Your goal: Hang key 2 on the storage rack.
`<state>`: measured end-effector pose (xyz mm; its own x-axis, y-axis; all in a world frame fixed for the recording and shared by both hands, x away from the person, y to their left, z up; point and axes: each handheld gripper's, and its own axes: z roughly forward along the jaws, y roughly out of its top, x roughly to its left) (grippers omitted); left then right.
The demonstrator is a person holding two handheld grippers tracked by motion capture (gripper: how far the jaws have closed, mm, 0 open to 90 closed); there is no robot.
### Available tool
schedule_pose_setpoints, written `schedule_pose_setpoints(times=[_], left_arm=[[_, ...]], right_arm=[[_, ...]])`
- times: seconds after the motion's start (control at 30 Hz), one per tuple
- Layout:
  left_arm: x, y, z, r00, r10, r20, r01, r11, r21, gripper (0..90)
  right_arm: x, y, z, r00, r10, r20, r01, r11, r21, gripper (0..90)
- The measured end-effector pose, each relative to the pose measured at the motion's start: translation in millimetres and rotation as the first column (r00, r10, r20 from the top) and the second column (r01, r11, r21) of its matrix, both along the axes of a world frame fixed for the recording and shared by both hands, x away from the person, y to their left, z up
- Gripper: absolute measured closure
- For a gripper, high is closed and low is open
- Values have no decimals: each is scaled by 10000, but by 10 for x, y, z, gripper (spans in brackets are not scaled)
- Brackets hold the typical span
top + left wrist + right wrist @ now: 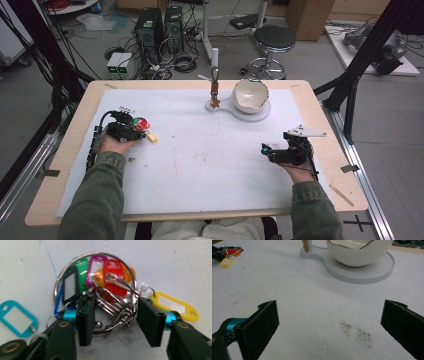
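On the white mat [200,155], your key bunch [140,125] lies at nine o'clock, directly under your left gripper [113,322]. Its jaws straddle the cluster of clips on the big ring [95,293], partly closed, pads not yet pressing. Your right gripper [329,322] rests at four o'clock, wide open and empty, well apart from the bunch.

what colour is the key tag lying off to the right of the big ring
Yellow: the key tag lies just outside the big ring, clearest in the left gripper view.
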<state>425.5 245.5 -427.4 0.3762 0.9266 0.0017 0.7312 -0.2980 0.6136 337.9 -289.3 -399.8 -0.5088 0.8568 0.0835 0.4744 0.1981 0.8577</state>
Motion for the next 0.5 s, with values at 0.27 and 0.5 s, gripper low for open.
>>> schedule_pose_setpoints(times=[0.27, 0.5], left_arm=[[-11, -11, 6, 9991, -298, 308, 292, 9994, 203, 754], [-34, 7, 32, 9986, -298, 435, 291, 9994, 180, 772]], right_arm=[[-2, 6, -3, 10000, 51, 5, -51, 10000, -20, 7], [-2, -4, -1, 10000, 67, 59, -67, 10000, -6, 7]])
